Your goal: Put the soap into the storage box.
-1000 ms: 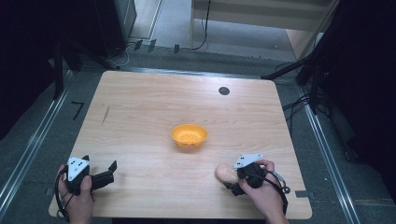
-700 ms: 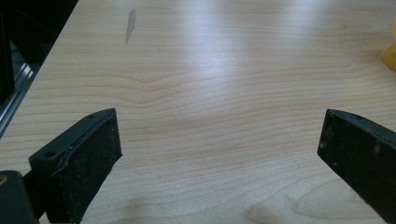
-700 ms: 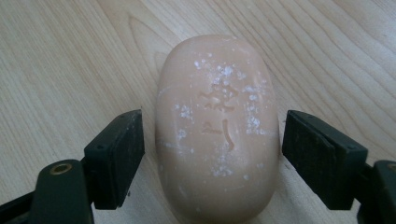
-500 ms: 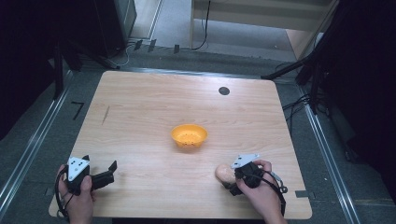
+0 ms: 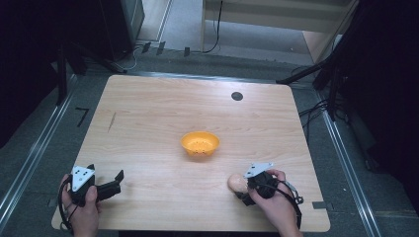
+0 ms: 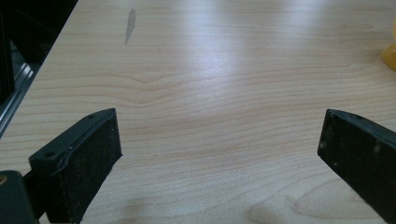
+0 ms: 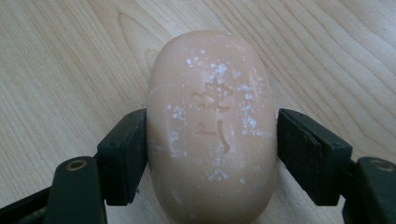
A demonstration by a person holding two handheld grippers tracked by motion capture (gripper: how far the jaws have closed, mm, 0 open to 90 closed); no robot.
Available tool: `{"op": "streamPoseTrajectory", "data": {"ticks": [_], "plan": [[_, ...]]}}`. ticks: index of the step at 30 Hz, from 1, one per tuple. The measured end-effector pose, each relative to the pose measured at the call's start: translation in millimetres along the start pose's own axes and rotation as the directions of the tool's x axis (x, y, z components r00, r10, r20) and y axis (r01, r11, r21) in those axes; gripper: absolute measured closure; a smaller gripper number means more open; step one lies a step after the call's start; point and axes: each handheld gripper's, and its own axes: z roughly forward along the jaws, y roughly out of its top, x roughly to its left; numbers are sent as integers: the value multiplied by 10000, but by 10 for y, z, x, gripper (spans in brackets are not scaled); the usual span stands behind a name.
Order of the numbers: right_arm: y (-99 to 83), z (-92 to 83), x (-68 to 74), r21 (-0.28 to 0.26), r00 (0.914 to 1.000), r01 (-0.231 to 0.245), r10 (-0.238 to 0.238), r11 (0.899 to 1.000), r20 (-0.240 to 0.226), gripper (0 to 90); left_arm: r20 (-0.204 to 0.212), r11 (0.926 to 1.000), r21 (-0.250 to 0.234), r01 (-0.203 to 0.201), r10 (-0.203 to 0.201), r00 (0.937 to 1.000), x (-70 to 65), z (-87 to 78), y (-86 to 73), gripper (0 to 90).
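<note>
Wooden table (image 5: 148,123), one orange bowl (image 5: 199,143), one soap bar (image 7: 212,126), two claws

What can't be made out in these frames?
- Near end of the peach oval soap bar: cut off by the bottom edge, right gripper view.
- Stamped mark on the soap: too worn to read.
- Orange plastic bowl: cut off by the right edge, left gripper view.
- Right claw tips: hidden by its own body and the hand, high view.

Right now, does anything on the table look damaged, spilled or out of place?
Nothing spilled. The peach soap bar between the right gripper pads has white scuffed flecks on top, and the table carries a small dark streak.
</note>
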Motion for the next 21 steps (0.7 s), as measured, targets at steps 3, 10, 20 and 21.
{"op": "streamPoseTrajectory", "data": {"ticks": [3, 10, 20, 21], "plan": [[5, -5, 9, -6, 10000, 12, -12, 10000, -2, 328, 2, 10000, -7, 8, -8, 10000, 0, 1, 0, 0], [12, -6, 5, 44, 9999, 135, -135, 9999, -15, 333, 15, 10000, -28, 38, -38, 10000, -1, 2, 0, 0], [46, -31, 3, 53, 9992, 409, -409, 9992, 50, 335, 22, 10000, 9, 5, -5, 10000, 1, 2, 1, 0], [57, -44, -4, 25, 9989, 478, -478, 9989, 3, 334, 24, 10000, 6, 6, -6, 10000, 0, 2, 1, 0]]}}
